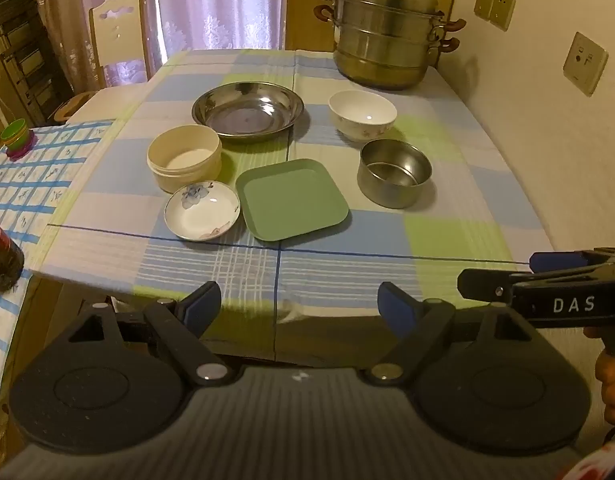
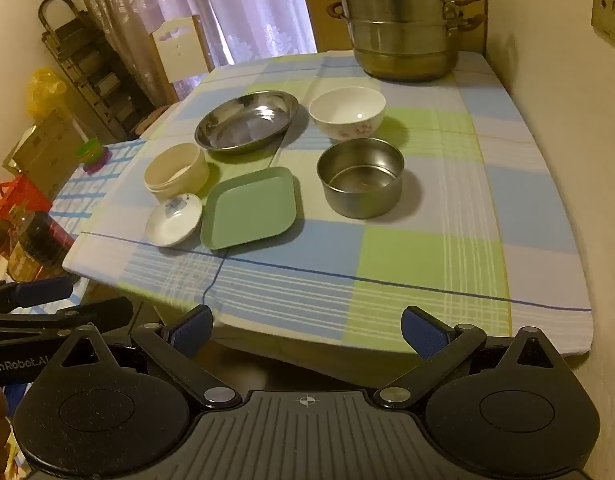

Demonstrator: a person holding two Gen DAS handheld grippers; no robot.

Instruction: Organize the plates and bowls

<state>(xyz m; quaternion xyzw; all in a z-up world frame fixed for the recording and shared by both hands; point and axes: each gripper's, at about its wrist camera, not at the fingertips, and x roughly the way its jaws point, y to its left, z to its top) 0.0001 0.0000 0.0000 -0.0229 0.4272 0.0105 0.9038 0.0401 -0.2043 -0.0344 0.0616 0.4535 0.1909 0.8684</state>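
On the checked tablecloth lie a wide steel dish (image 1: 248, 112) (image 2: 246, 121), a white flowered bowl (image 1: 362, 114) (image 2: 347, 111), a steel bowl (image 1: 394, 172) (image 2: 360, 176), a cream round container (image 1: 184, 157) (image 2: 176, 171), a small flowered saucer (image 1: 202, 211) (image 2: 173, 220) and a green square plate (image 1: 291, 199) (image 2: 251, 207). My left gripper (image 1: 298, 307) hangs open over the table's near edge, well short of the dishes. My right gripper (image 2: 307, 330) is open too, also at the near edge, nothing between its fingers. Each gripper shows at the side of the other's view.
A tall steel steamer pot (image 1: 387, 32) (image 2: 403, 20) stands at the table's far right, by the wall. A chair (image 1: 117, 36) stands at the far left. A lower side table with stacked coloured cups (image 1: 16, 138) and a dark jar (image 1: 1, 258) sits to the left.
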